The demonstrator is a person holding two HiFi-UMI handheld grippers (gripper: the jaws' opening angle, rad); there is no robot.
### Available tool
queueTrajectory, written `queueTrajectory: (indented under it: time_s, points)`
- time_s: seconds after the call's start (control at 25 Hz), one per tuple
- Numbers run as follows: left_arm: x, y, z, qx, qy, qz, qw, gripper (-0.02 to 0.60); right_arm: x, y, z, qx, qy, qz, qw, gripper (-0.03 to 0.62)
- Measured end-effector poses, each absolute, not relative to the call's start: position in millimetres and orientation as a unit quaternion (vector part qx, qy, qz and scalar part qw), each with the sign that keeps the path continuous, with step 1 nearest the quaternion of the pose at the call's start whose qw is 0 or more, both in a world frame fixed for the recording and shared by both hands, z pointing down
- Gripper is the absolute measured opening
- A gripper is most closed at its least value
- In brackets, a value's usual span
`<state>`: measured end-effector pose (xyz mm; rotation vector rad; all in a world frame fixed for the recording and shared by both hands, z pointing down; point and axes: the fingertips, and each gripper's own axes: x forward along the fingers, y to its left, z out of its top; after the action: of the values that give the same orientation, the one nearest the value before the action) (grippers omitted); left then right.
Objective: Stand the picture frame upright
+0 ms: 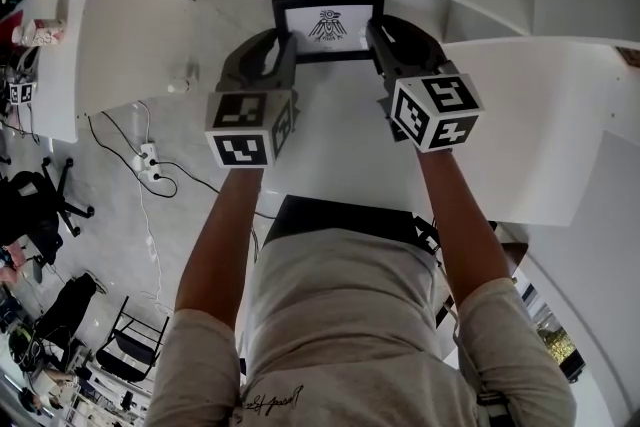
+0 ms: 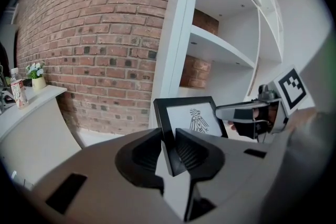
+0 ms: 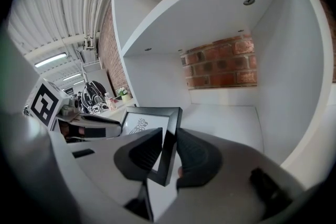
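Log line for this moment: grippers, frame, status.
left gripper: shut on picture frame, left edge | right gripper: shut on right edge | frame: near upright at white shelf | released: no

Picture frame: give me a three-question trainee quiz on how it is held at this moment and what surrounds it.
1. True or false: the left gripper and the right gripper both clamp the picture frame.
2. Pick one. The right gripper grips the frame at its: A) top edge, B) right side edge, C) glass centre.
3. Short answer: what is the wall beside the white shelving made of?

Key: 1 true; 2 B; 3 brick.
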<state>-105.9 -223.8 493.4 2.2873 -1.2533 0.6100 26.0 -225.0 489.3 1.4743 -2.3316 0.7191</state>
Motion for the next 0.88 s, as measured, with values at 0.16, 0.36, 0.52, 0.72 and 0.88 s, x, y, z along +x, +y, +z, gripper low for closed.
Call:
queueTrajectory:
  time_s: [0.16, 0.36, 0.52, 0.72, 0.88]
  points:
    - [-105, -228, 500, 0.826, -0.464, 0.222, 0.231, 0.090, 27, -228, 494, 0.513, -0.808, 0.249, 0.145, 0.097]
    - [-105, -234, 505, 0.822, -0.473, 0.221, 0.228, 0.097, 26, -231, 499, 0.516, -0.806, 0.251, 0.146, 0.097]
    - [-110, -241, 508, 0.812, -0.500, 0.208, 0.215, 0.074, 26, -234, 503, 0.531, -0.800, 0.237, 0.148, 0.079]
    - [-112, -244, 516, 0.808, -0.512, 0.205, 0.207, 0.072, 25, -235, 508, 0.541, -0.796, 0.229, 0.150, 0.077]
    - [-111, -245, 521, 0.807, -0.514, 0.204, 0.206, 0.072, 25, -236, 513, 0.542, -0.793, 0.231, 0.154, 0.077]
